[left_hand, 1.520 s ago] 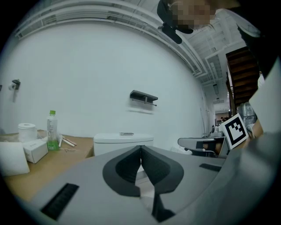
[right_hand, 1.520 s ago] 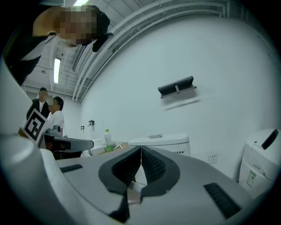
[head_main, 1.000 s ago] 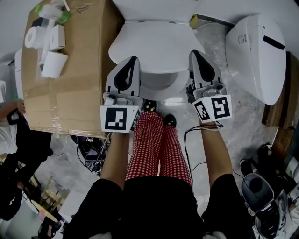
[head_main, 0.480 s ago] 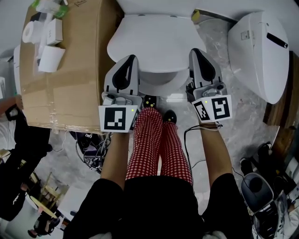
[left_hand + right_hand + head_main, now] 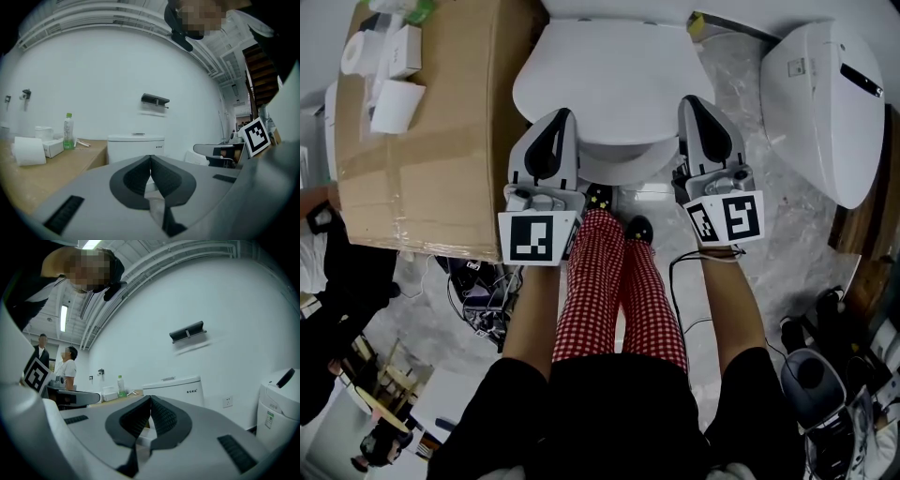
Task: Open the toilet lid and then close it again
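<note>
The white toilet lid (image 5: 614, 80) lies over the bowl at the top centre of the head view, and its broad top face shows. My left gripper (image 5: 557, 120) sits at the lid's front left edge and my right gripper (image 5: 694, 105) at its front right edge. Both are shut, with the dark pads meeting and nothing seen between them. The left gripper view has my left gripper (image 5: 150, 157) pointing at the white tank (image 5: 136, 147). In the right gripper view my right gripper (image 5: 150, 398) points at the same tank (image 5: 173, 390). Whether the tips touch the lid is hidden.
A large cardboard box (image 5: 441, 141) stands left of the toilet, with paper rolls (image 5: 394, 105) and small boxes on it. A second white toilet unit (image 5: 820, 103) stands at the right. Cables (image 5: 478, 291) lie on the floor, and my legs in red-check trousers (image 5: 614, 291) stand before the bowl.
More of the lid's top face shows now, and it looks flatter over the bowl. Both grippers keep their places at its front corners, still shut. The cardboard box has slid left in the view.
</note>
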Motion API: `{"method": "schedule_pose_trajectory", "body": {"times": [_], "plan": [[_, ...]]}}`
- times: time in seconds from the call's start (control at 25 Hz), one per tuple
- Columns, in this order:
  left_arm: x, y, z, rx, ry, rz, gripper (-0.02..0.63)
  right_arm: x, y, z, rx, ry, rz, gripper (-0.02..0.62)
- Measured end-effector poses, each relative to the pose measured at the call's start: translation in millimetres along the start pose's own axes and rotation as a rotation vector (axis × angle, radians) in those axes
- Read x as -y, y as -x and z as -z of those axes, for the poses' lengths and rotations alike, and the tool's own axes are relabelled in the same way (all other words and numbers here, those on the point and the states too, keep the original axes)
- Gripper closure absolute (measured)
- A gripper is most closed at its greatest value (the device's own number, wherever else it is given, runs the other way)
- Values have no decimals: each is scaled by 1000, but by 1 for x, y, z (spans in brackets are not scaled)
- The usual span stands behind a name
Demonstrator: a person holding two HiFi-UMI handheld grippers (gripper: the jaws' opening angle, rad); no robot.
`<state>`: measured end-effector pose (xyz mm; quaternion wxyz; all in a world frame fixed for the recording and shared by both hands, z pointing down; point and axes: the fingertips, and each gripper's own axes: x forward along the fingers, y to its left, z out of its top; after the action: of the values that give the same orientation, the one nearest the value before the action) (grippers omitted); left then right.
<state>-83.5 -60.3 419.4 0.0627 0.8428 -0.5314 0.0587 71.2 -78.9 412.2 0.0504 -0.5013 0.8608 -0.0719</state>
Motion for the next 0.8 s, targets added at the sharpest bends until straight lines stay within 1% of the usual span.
{"method": "schedule_pose_trajectory", "body": {"times": [0.12, 0.28, 0.4, 0.68, 0.8], "plan": [[1, 5, 3, 7, 4, -15, 598, -1, 2, 2, 6, -1, -5, 575], [4, 8, 8, 10, -13, -23, 598, 0, 6, 6, 13, -11, -7, 575], [4, 13, 15, 15, -2, -28, 598, -2, 11, 12, 11, -22, -1, 577], [4, 17, 34, -4, 4, -49, 598, -6, 22, 31, 1, -49, 0, 575], [7, 21, 50, -42, 10, -38, 598, -6, 28, 41, 6, -71, 9, 577]]}}
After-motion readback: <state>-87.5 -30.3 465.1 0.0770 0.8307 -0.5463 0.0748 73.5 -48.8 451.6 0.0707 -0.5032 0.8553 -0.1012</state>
